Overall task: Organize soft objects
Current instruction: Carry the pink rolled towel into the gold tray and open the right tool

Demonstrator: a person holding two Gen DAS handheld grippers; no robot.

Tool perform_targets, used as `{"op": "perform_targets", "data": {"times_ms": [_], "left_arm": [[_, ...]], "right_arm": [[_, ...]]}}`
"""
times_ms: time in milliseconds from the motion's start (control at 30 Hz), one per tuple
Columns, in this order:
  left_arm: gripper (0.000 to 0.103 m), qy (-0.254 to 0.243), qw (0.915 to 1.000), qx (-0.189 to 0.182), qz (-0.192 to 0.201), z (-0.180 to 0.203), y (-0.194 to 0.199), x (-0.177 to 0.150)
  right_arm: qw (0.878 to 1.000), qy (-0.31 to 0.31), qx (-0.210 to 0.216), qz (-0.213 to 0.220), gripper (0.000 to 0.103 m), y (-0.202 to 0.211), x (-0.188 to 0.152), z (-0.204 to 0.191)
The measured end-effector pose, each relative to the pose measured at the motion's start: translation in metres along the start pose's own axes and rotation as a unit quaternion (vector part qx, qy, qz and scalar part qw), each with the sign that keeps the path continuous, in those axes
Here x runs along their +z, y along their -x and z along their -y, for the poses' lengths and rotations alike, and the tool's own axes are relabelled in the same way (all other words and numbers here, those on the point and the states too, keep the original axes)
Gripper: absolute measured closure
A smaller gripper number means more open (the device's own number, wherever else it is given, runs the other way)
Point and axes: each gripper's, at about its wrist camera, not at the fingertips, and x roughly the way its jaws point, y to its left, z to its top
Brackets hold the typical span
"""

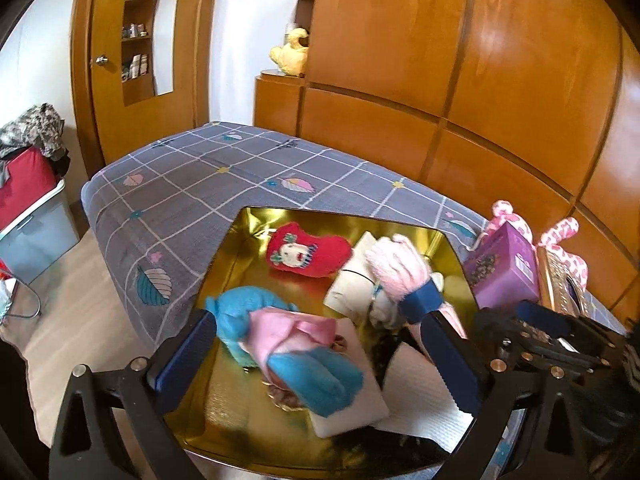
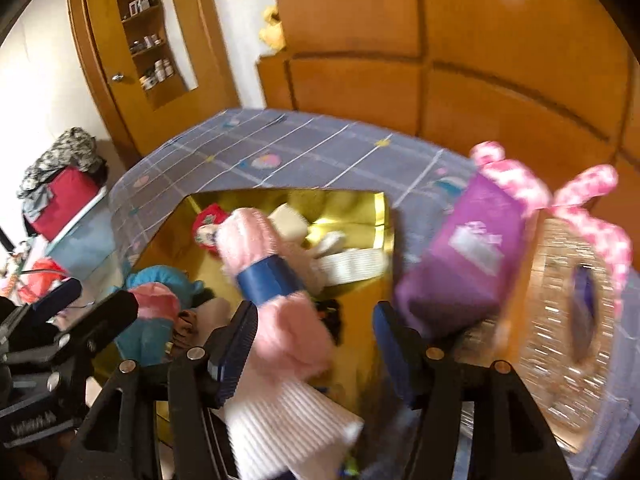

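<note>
Soft things going into the gold box

Left tongs [image 1: 316,344] gape wide over the blue-pink glove [image 1: 288,344]; right tongs [image 2: 316,320] half-open, pink glove [image 2: 256,280] loose between; pink plush [image 2: 560,200] beyond awaits.

Gold tray [image 1: 240,240] crowded with soft items; bed [image 1: 192,168] beyond tray clear; purple box [image 1: 504,264] blocks tray's right side.

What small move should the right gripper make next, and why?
Probably draw the right gripper back, clear of the fluffy pink glove. Its jaws stand open and the pads do not press the glove, which already lies over the gold tray. The pink spotted plush, outside the tray, looks like the likeliest next pick.
</note>
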Motion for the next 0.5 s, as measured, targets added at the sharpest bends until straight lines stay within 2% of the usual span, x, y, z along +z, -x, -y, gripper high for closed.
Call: {"op": "perform_targets", "data": {"times_ms": [200, 300, 500], "left_arm": [[0.0, -0.027, 0.9995, -0.016, 0.008, 0.027, 0.011, -0.01], [0.0, -0.036, 0.999, -0.027, 0.007, 0.04, 0.015, -0.015], [0.0, -0.062, 0.9976, -0.031, 0.011, 0.064, 0.021, -0.023]], "right_arm": [[0.996, -0.026, -0.076, 0.031, 0.043, 0.029, -0.025, 0.021], [0.992, -0.038, -0.104, 0.053, 0.038, 0.046, -0.037, 0.03], [0.984, -0.066, -0.139, 0.088, 0.038, 0.076, -0.057, 0.049]]}}
